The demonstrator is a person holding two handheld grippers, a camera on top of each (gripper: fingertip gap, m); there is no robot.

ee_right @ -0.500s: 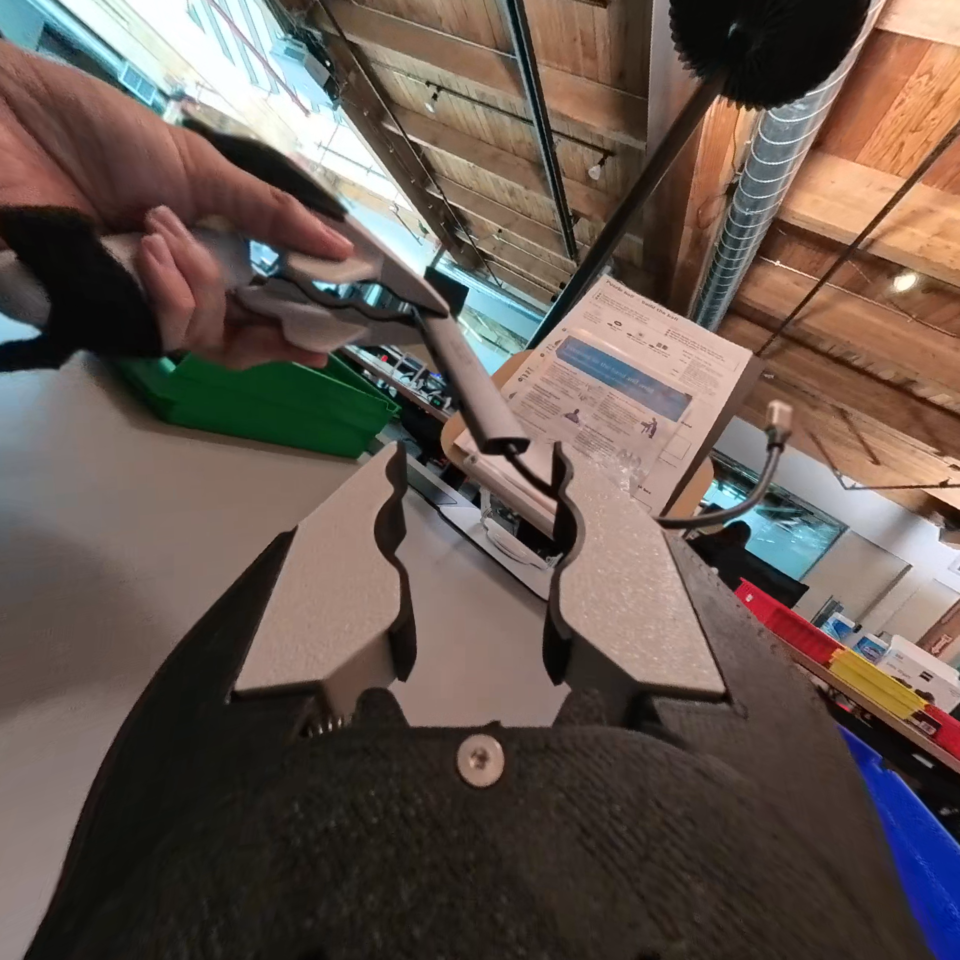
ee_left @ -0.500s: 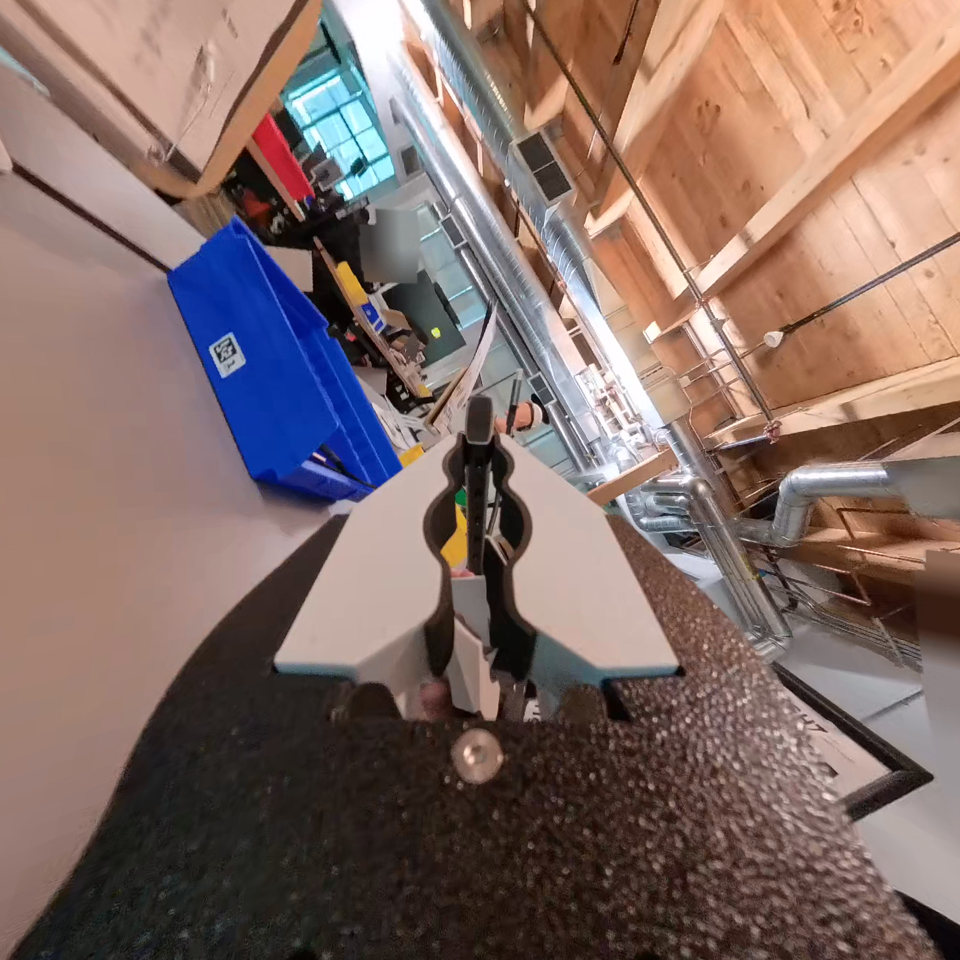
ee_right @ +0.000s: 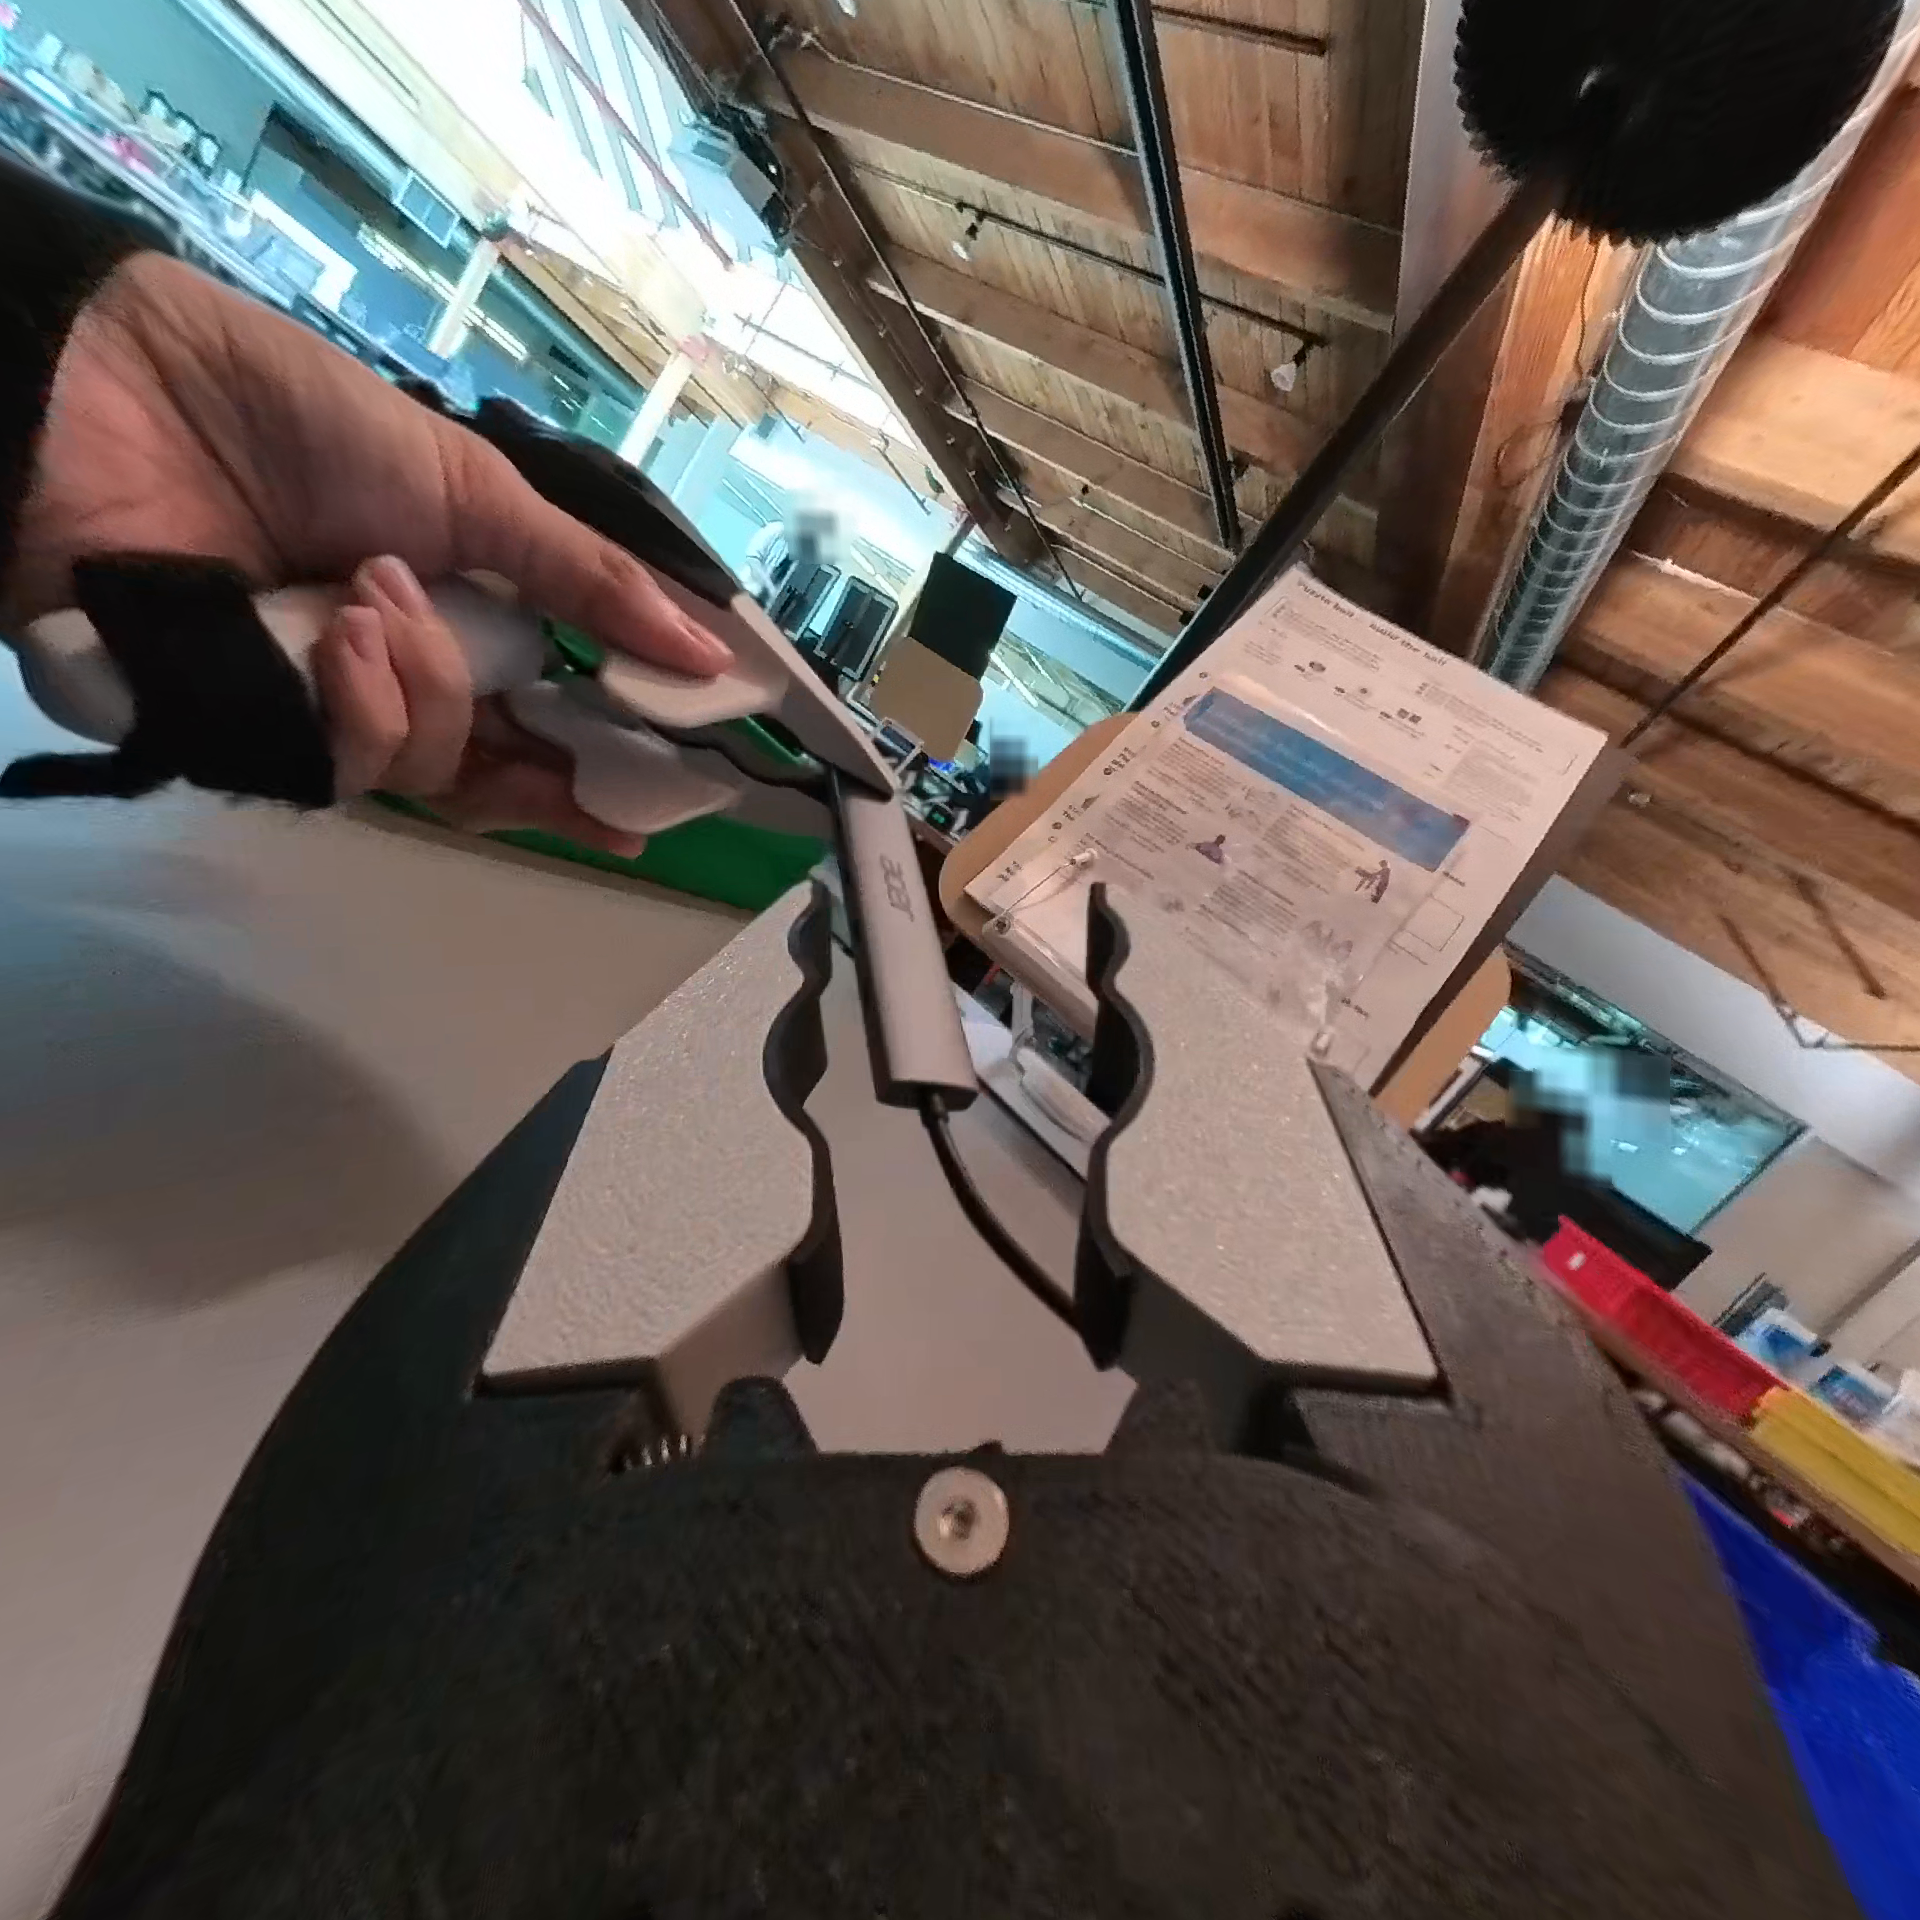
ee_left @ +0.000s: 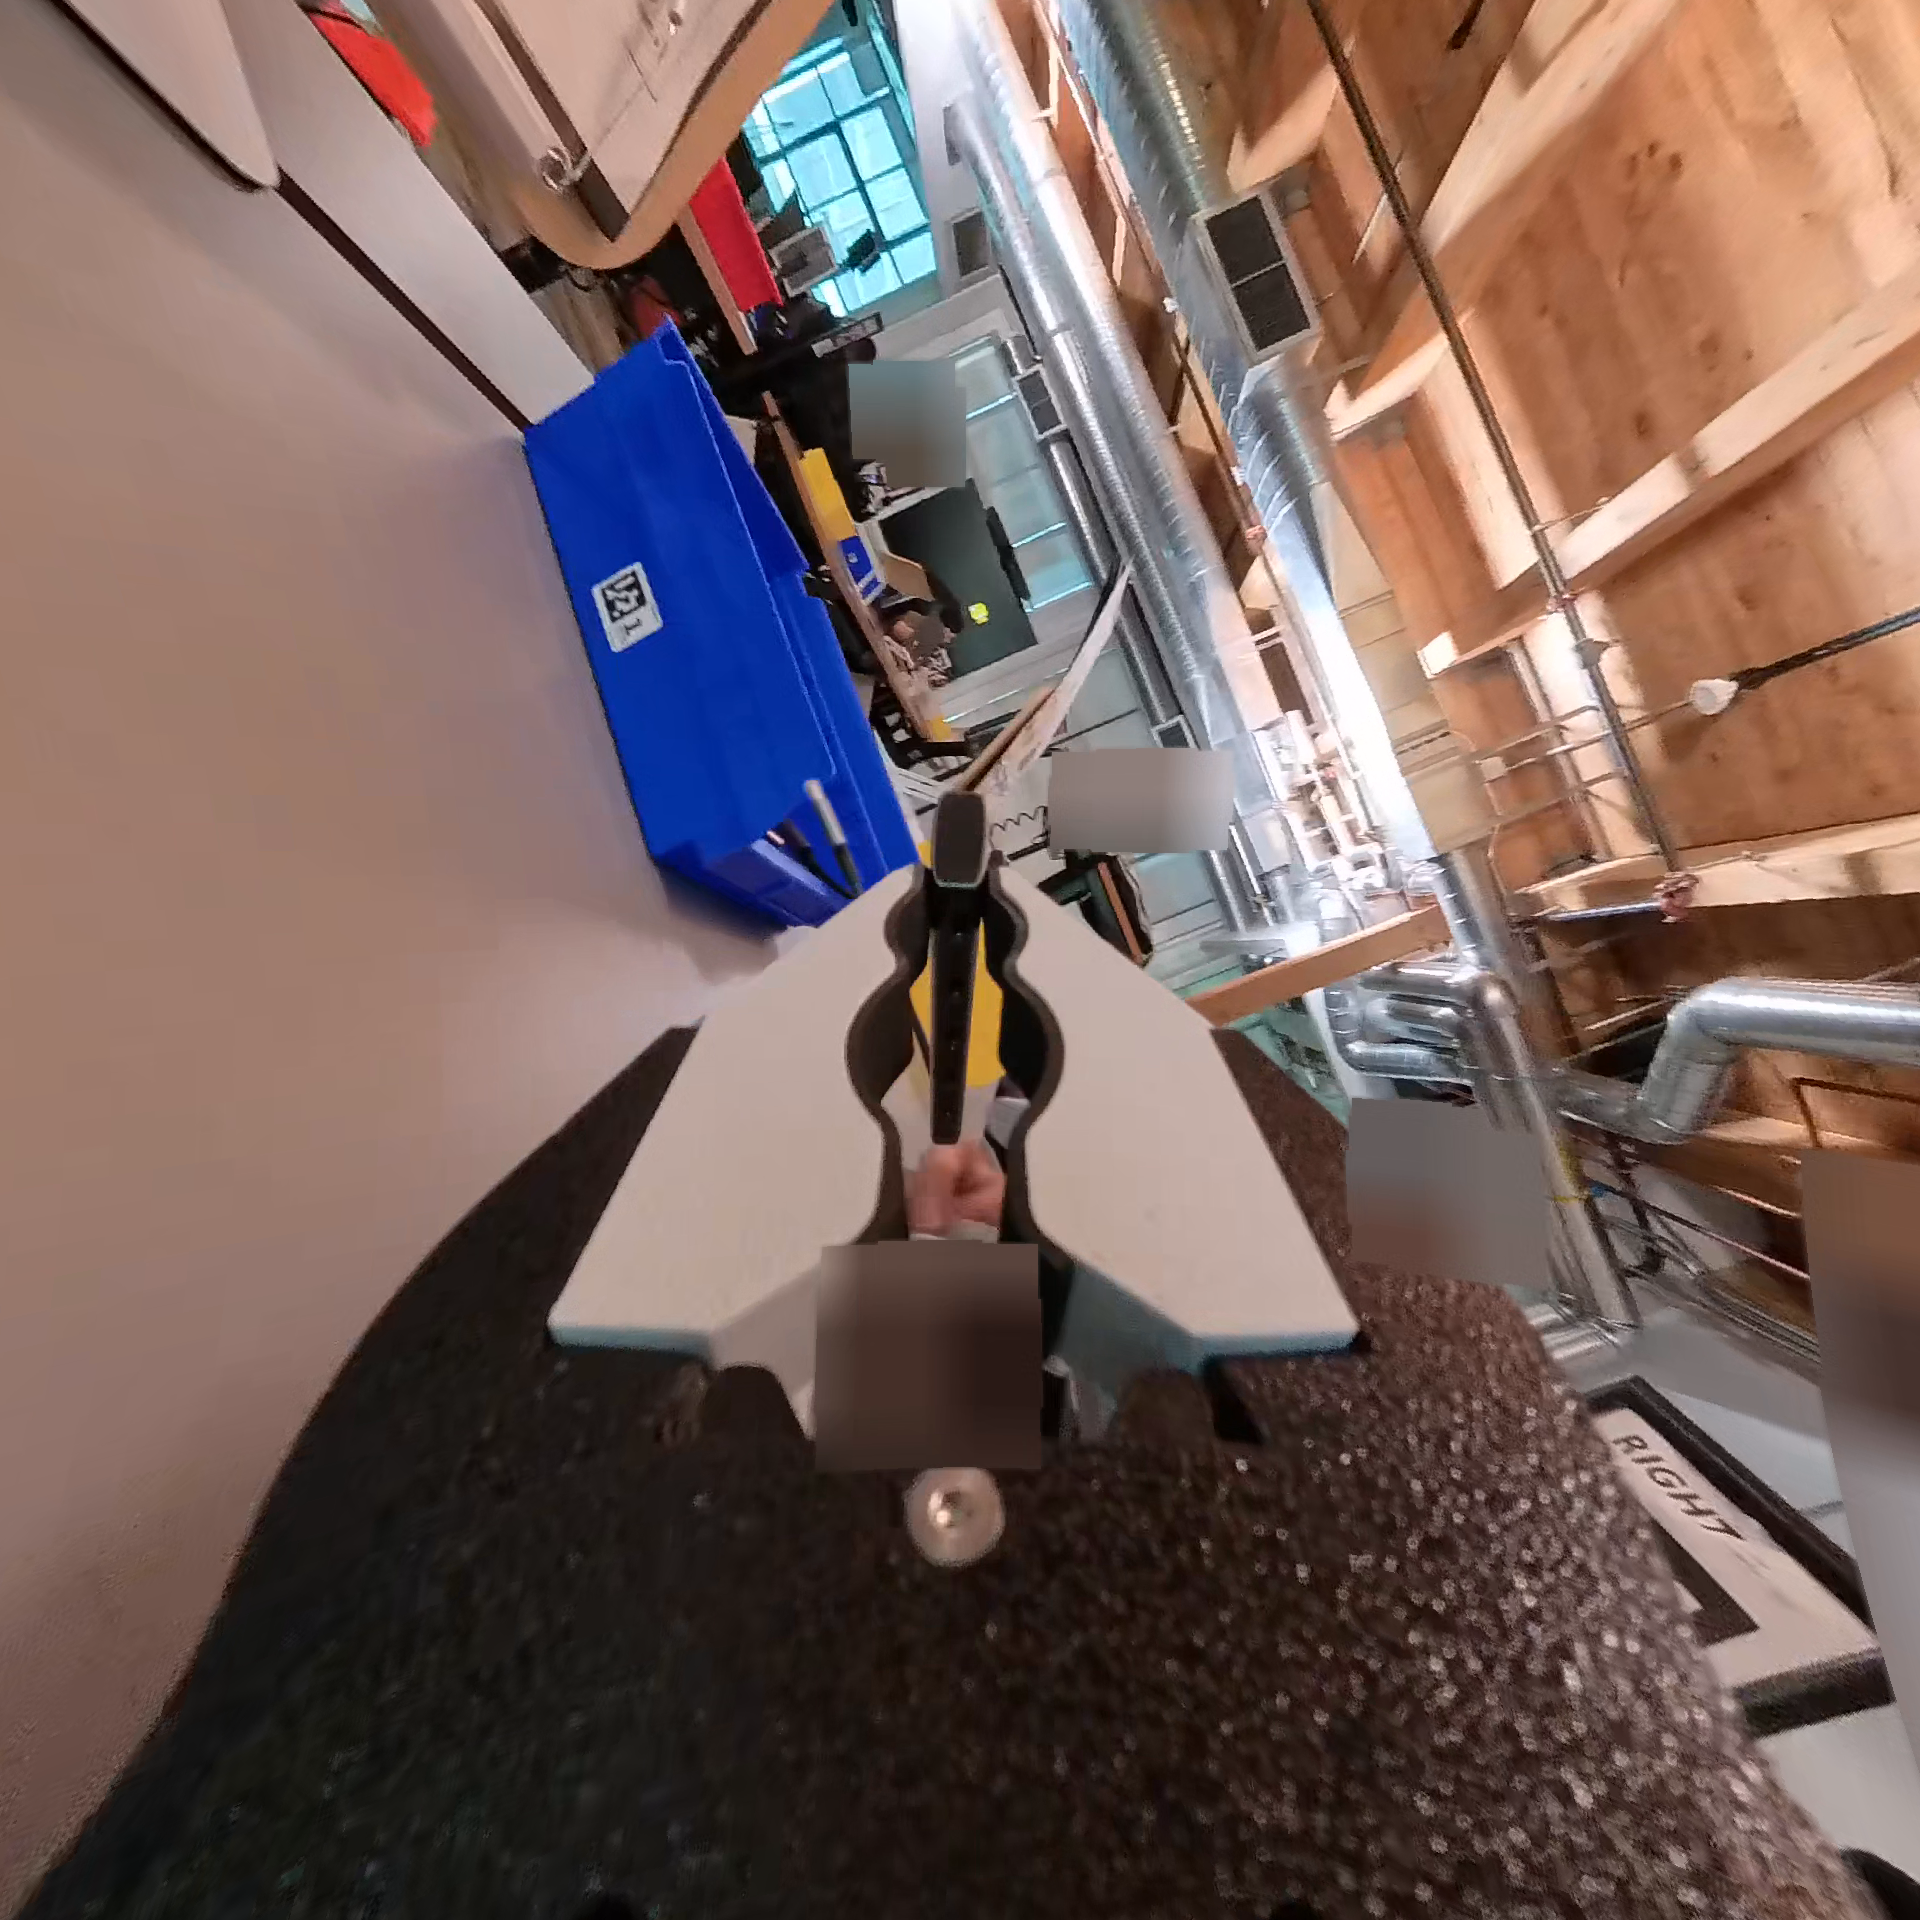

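Note:
My left gripper is shut on one end of a slim grey adapter bar, seen end-on past the fingertips. In the right wrist view a hand holds that left gripper, and the adapter bar hangs from it at a slant. The bar's lower end and its black cable sit in the gap of my right gripper. The right gripper is open, and the bar lies close to its left finger. I cannot tell whether they touch.
A blue bin holding cables stands on the pale table; it also shows in the right wrist view. A green bin sits behind the hand. A printed sheet on a stand is ahead, with red and yellow bins to the right.
The left gripper has swung the adapter bar from the right gripper's right fingertip into the gap, near its left finger. The right gripper stays open.

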